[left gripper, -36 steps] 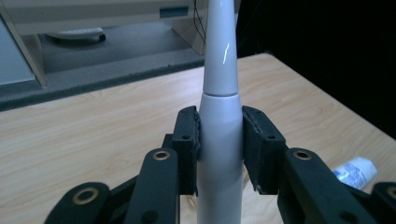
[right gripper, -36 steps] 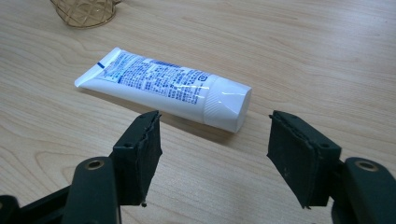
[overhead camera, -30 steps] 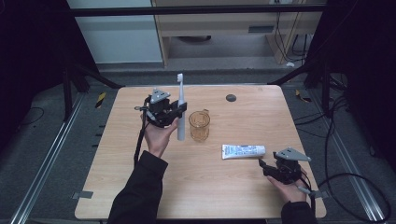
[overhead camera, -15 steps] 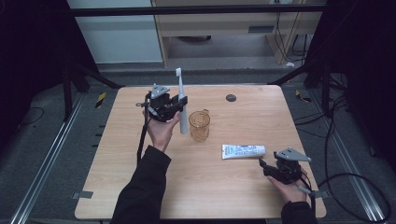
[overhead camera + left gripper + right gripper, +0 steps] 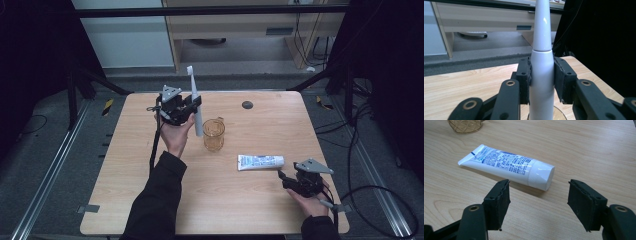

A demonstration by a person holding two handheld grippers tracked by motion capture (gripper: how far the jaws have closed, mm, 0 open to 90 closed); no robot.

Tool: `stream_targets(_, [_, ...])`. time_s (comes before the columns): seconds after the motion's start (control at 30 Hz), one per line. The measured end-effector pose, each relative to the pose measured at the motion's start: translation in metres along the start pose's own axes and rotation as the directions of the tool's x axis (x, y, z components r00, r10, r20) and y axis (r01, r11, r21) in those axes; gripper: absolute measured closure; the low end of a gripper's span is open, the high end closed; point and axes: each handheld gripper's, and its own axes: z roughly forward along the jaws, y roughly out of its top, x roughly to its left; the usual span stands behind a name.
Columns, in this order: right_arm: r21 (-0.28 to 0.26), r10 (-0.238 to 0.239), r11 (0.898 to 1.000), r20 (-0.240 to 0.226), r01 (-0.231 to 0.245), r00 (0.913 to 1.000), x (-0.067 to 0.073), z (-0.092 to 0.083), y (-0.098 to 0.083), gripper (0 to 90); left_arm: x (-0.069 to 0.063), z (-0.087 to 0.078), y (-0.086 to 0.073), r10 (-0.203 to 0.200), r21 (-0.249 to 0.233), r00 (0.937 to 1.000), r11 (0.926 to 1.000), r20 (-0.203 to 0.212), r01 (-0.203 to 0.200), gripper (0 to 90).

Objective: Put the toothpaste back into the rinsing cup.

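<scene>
Left gripper [image 5: 192, 107] clamps a white electric toothbrush [image 5: 195, 102] by its handle, upright, lower end just beside the amber glass cup [image 5: 214, 135]. Right gripper [image 5: 281, 175] rests low on the table [image 5: 125, 190], jaws wide, empty. Toothpaste tube [image 5: 260, 161] lies flat just ahead, cap toward it.

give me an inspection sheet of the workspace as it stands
surface: wooden table, bare around the items
job's things: white toothbrush upright beside the amber cup; toothpaste tube lying flat, capped
clutter: small dark disc near the far edge
grippers: left claw shut on the toothbrush, pads on both sides; right claw open, just short of the tube's cap, not touching
cables: one trails from each claw; more lie on the floor at right
surroundings: metal rails along the floor, a cabinet beyond the table, dark curtains at the sides
</scene>
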Motion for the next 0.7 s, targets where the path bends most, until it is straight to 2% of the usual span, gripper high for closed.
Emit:
stream_targets(0.17, [-0.001,-0.010,1.000,0.003,0.010,0.9999,0.000,0.000,0.000,34.1,-0.003,0.006,0.000,0.009,-0.001,1.0000,1.0000,-0.003,-0.009,67.4])
stream_targets(0.4, [-0.003,-0.015,1.000,0.010,0.015,0.9998,-0.001,0.000,-0.001,34.4,-0.003,0.015,-0.003,-0.002,0.000,1.0000,1.0000,-0.005,0.002,67.4])
stream_targets(0.7, [-0.002,-0.017,1.000,0.012,0.017,0.9998,-0.002,0.000,-0.002,34.6,-0.007,0.021,0.000,0.003,-0.025,1.0000,0.9997,-0.005,-0.003,67.3])
